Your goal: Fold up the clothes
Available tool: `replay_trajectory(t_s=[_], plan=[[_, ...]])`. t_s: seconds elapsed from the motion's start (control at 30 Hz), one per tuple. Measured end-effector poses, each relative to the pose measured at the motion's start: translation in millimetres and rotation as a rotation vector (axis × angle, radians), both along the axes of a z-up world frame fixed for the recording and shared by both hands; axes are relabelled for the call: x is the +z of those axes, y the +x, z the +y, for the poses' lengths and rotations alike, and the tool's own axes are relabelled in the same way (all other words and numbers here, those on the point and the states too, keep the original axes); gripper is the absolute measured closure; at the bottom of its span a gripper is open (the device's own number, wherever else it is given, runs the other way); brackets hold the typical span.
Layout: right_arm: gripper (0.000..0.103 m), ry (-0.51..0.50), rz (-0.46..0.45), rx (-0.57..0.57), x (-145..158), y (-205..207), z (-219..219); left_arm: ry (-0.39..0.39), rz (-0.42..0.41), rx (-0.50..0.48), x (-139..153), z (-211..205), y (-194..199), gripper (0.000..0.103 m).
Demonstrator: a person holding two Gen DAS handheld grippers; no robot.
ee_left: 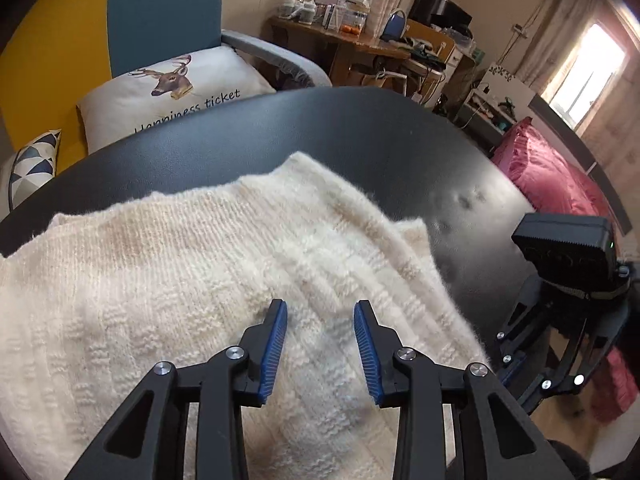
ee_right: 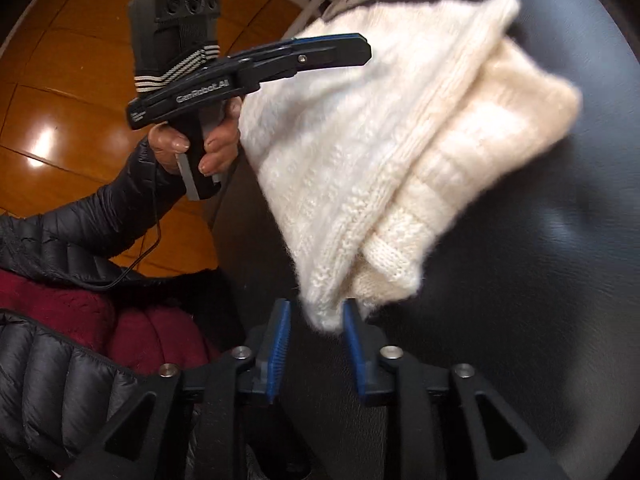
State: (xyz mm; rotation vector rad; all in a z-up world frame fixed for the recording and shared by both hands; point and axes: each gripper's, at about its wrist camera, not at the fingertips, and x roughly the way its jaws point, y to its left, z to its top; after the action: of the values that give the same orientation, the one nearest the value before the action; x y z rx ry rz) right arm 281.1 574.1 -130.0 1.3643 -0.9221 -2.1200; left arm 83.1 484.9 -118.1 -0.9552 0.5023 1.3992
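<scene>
Cream knit lies folded on dark table, both grippers spread

Cream knitted sweater (ee_left: 208,288) lies folded in layers on a dark, glossy table (ee_left: 360,136), its lower edges stacked and a corner reaching toward the table's near rim. From the left wrist camera, the left gripper (ee_left: 320,320) hangs over the knit with its blue-padded fingers (ee_left: 276,344) spread apart and nothing between them; whether the tips touch the wool cannot be told. The right gripper (ee_left: 560,320) shows at the right of that view, off the sweater's edge, only its black body and linkage clearly seen. From the right wrist camera, the right gripper (ee_right: 314,316) sits at the garment's nearest corner, which dips between its parted pads (ee_right: 280,344); the pads are not pressed on the cloth. Across the same view a bare hand (ee_right: 192,148) grips the pistol handle of the left gripper (ee_right: 360,50), whose fingers reach over the far side of the sweater (ee_right: 380,140). A black puffer sleeve (ee_right: 92,208) runs up from that hand. Beyond the table (ee_right: 540,280) stand a yellow-and-blue sofa (ee_left: 120,20) with a deer-print cushion (ee_left: 172,88) and a cluttered wooden desk (ee_left: 352,40)
</scene>
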Motion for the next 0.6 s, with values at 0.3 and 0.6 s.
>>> replay_trajectory(t_s=[0.3, 0.6], plan=[[0.072, 0.223, 0.127, -0.25, 45.8, -9.7, 6.9, -0.085, -0.04, -0.041, -15.2, 78.3, -3.9, 0.068], [0.073, 0.36, -0.026, -0.258, 20.6, -35.7, -11.4, -0.07, -0.148, 0.052, -13.6, 61.5, -19.5, 0.067]])
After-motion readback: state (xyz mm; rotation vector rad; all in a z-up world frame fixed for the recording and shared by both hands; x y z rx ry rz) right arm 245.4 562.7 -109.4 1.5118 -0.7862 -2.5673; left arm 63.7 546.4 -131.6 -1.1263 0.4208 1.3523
